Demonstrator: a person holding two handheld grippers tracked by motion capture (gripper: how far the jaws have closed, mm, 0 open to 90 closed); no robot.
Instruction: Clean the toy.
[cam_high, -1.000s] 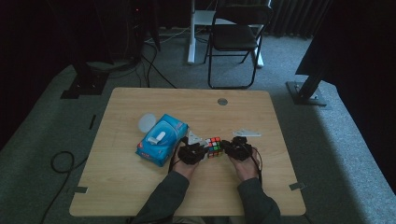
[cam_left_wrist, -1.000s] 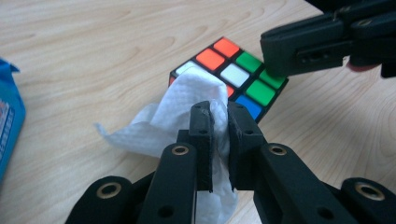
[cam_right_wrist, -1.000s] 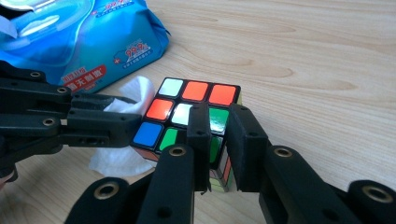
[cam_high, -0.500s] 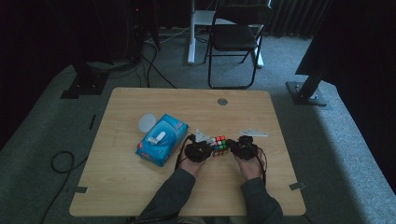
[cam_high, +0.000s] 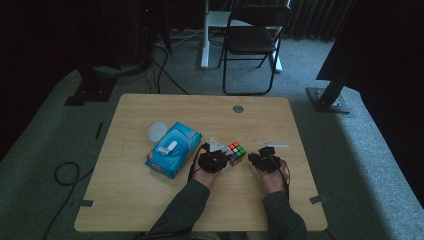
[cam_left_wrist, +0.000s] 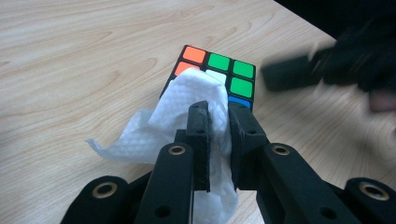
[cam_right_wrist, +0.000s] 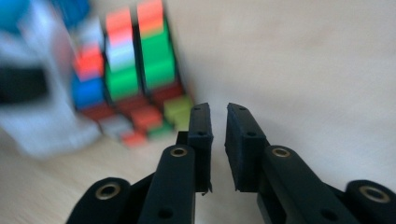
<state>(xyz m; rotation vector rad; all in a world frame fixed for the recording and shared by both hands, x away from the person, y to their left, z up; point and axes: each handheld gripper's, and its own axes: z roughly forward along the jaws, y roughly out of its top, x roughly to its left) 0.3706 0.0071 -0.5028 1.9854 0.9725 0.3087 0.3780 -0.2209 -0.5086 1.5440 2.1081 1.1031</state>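
Observation:
A scrambled colour cube lies on the wooden table between my two grippers. My left gripper is shut on a crumpled white tissue, and the tissue rests against the cube's near top corner. In the left gripper view its jaws pinch the tissue. My right gripper sits just right of the cube, apart from it. Its jaws have just been opening to a narrow gap, with nothing between them. The cube is blurred at the upper left of the right gripper view.
A blue tissue pack lies left of my left hand, with a round white lid behind it. A thin white strip lies beyond the right gripper. A grommet sits near the far edge. A folding chair stands beyond the table.
The right gripper has drawn a little to the right, off the cube's side. The left gripper and the cube have edged slightly right.

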